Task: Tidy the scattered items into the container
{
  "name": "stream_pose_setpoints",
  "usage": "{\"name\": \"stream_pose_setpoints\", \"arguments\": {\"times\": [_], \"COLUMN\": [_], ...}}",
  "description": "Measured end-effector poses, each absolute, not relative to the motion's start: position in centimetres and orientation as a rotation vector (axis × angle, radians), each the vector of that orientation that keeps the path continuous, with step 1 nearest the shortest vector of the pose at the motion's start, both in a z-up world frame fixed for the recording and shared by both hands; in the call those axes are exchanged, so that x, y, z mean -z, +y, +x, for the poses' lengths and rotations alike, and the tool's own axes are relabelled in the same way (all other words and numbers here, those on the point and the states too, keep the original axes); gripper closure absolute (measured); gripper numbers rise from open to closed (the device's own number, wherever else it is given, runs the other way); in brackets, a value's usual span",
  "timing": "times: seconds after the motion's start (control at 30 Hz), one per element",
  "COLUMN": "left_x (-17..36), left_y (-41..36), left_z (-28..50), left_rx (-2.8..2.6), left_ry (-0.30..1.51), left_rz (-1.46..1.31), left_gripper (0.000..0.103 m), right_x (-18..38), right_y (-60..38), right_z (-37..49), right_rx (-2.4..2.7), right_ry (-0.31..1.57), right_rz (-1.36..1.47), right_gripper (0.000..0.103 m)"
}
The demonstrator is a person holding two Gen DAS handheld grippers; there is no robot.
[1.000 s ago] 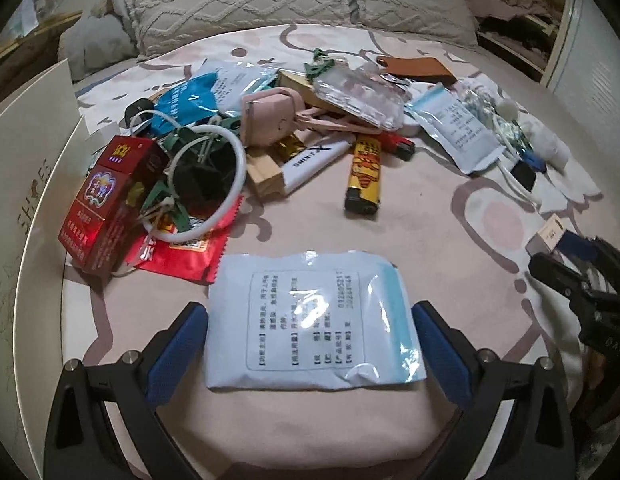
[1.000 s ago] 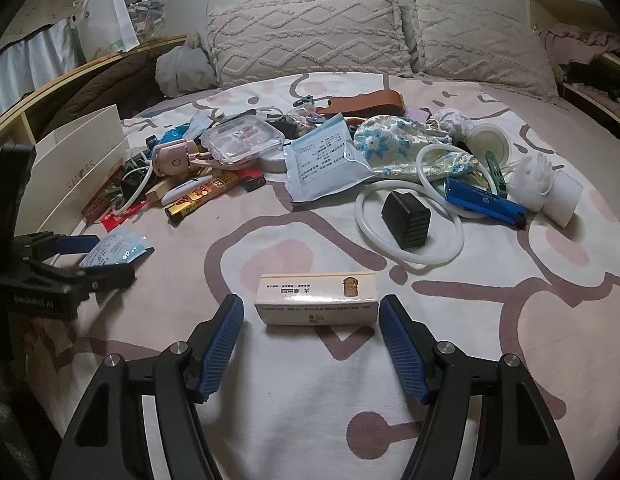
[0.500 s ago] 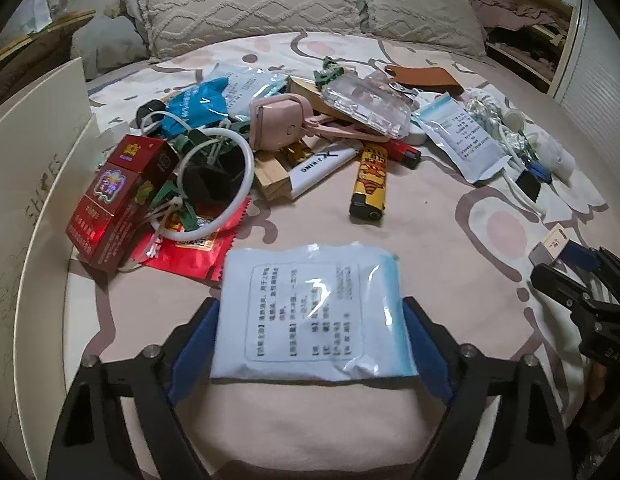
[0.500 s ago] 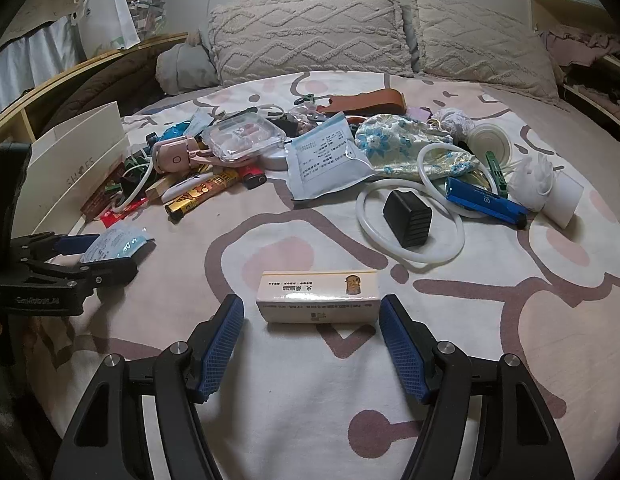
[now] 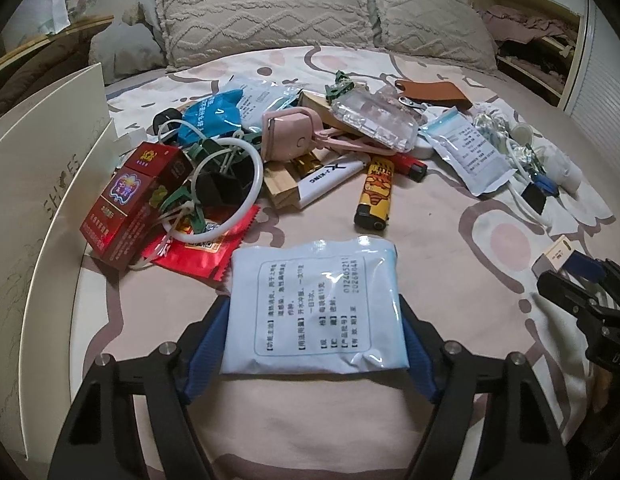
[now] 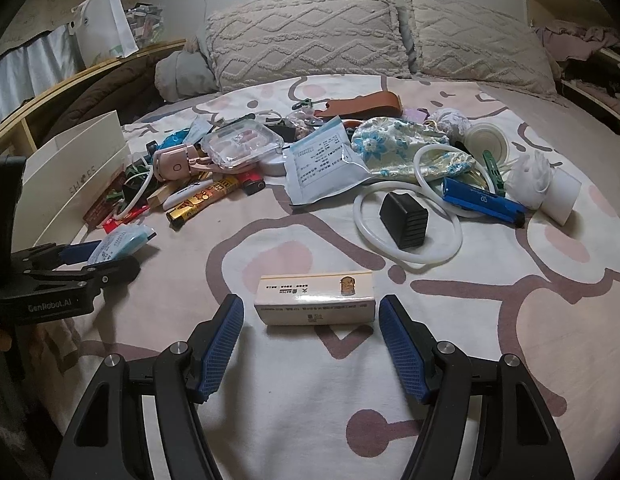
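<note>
The bed (image 6: 490,320), soft under a patterned sheet, carries a loose heap of clutter, and the stiff white cardboard box (image 5: 34,216) at its left edge looks like the intended container. The step in hand is pickup. The left gripper (image 5: 314,340) has just been closing, its blue ribbed pads now pressing both sides of a flat, glossy medicine sachet (image 5: 314,304); next comes a lift and carry toward the box. The right gripper (image 6: 310,336) stands wide around a small rectangular card box (image 6: 315,298), pads apart from it.
</note>
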State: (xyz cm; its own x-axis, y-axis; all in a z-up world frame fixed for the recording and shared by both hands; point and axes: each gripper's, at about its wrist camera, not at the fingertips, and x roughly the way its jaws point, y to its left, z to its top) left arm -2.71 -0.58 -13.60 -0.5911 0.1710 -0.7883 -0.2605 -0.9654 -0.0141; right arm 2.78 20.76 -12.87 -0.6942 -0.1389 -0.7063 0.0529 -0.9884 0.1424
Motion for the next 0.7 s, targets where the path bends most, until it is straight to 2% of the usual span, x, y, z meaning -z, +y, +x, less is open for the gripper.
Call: {"name": "stream_pose_setpoints", "arguments": {"times": [0.7], "left_x": [11.2], "left_y": [-0.9], "left_z": [-1.7], "left_rx": [-2.67], "left_ry": [0.085], "left_rz": [-1.154], "left_gripper": [0.026], "right_x": [11.3], "right_y": [21.4], "right_z": [2.8], "right_rx": [2.836], "right_ry": [-0.207], "right_rz": [1.109], "right_gripper": [0.032]}}
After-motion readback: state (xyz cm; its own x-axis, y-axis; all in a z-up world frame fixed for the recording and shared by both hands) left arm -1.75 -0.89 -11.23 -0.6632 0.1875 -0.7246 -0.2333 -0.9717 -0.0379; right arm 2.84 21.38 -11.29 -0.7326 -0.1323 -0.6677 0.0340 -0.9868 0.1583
